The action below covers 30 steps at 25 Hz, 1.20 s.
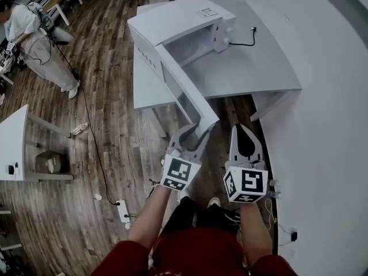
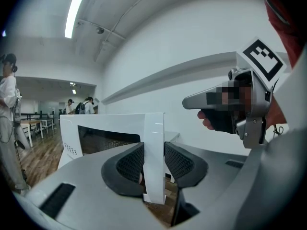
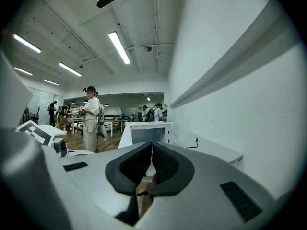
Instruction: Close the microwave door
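Microwave [image 1: 184, 22]: white, on a white table [image 1: 259, 73], at 12 o'clock from the wearer. Two knobs [image 1: 225, 36] on its front panel. A black cable [image 1: 244, 41] lies on the table at 3 o'clock of it.

Door [image 1: 183, 94]: open, swung out from the cabinet toward 6 o'clock, past the table edge. Its free end reaches the left gripper.

Left gripper [image 1: 192, 132]: clenched on the door's free edge. In the left gripper view the white door [image 2: 154, 128] stands upright between the two dark ribbed pads [image 2: 130, 166], one pad on each face. The open cabinet [image 2: 96, 128] shows at 10 o'clock behind it.

Right gripper [image 1: 244, 132]: at 3 o'clock of the left one, just beside it, apart from the door. In the right gripper view the jaws are drawn together, pads [image 3: 165, 164] almost meeting at the tips, with nothing held. The microwave [image 3: 148, 131] lies straight ahead at 12 o'clock.

Floor [image 1: 103, 68]: dark wood planks. A white power strip [image 1: 122, 210] with a cord lies at 8 o'clock of the left gripper.

Bystander [image 1: 34, 39]: in light clothing, at 10 o'clock, well apart from the table.
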Available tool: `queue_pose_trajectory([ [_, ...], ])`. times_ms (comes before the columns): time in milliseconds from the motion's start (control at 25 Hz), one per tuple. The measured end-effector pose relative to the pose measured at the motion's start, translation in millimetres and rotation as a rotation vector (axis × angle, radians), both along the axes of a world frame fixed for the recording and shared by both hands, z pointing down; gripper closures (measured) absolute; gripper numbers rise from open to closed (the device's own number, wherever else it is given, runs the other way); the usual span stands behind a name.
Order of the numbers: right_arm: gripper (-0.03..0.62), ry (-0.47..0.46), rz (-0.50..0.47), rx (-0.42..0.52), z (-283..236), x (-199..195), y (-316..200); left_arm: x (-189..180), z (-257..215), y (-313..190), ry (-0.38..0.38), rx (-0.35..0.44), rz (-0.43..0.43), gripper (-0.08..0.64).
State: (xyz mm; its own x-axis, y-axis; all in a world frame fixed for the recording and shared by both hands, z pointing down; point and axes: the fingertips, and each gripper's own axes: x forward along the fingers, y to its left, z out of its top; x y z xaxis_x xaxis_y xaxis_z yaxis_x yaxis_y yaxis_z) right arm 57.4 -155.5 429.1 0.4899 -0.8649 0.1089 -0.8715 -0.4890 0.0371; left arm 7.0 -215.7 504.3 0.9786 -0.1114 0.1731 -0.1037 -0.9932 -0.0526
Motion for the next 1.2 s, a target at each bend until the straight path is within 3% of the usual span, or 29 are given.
queue_pose_trajectory([
  [320, 0.566, -0.007, -0.014, 0.016, -2.6, 27.4, 12.9, 22.0, -0.8, 7.1, -0.015, 0.003, -0.042, 0.41],
  [1200, 0.565, -0.023, -0.2, 0.032, -8.6, 152.2, 26.1, 118.3, -0.9, 9.5, -0.041, -0.005, -0.336, 0.411],
])
